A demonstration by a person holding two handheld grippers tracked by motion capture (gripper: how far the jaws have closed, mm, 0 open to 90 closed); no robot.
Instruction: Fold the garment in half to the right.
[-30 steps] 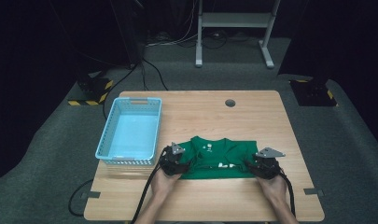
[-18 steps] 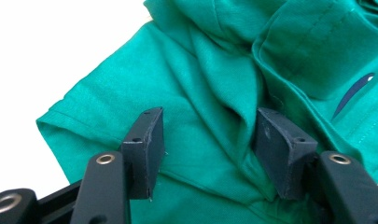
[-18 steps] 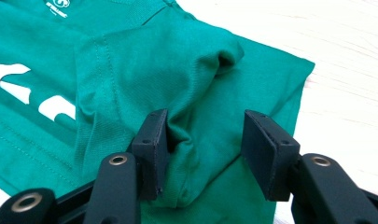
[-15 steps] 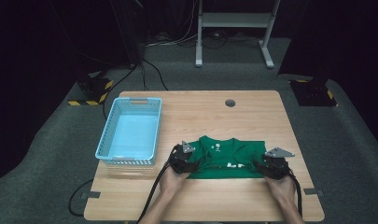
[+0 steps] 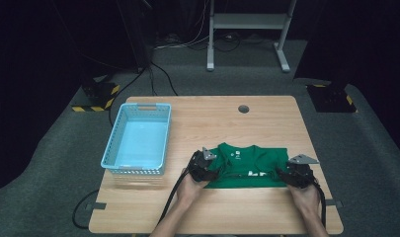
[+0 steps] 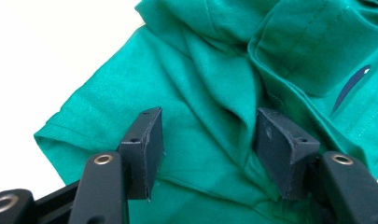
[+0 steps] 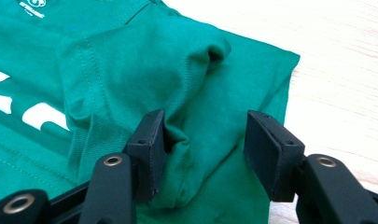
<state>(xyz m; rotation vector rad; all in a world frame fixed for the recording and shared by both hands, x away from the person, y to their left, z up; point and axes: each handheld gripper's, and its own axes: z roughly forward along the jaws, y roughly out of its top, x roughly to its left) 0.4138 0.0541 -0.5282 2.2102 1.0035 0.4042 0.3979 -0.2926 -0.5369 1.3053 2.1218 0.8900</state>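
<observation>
The folded green T-shirt (image 5: 249, 165) lies on the wooden table (image 5: 212, 212) between both grippers. The left gripper (image 6: 207, 144) and right gripper (image 7: 205, 149) both have jaws apart, straddling rumpled fabric at opposite ends.

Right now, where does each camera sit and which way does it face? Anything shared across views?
High view: fixed above the person's side, looking forward and down on the light wooden table, pale blue plastic basket and folded green cotton T-shirt; forearms enter from the bottom, holding the left gripper and right gripper.
Left gripper view: rides the left gripper, looking along its black jaws, open over the shirt.
Right gripper view: same on the right gripper, jaws open, table at right.
Shared: the shirt, in all three.
</observation>
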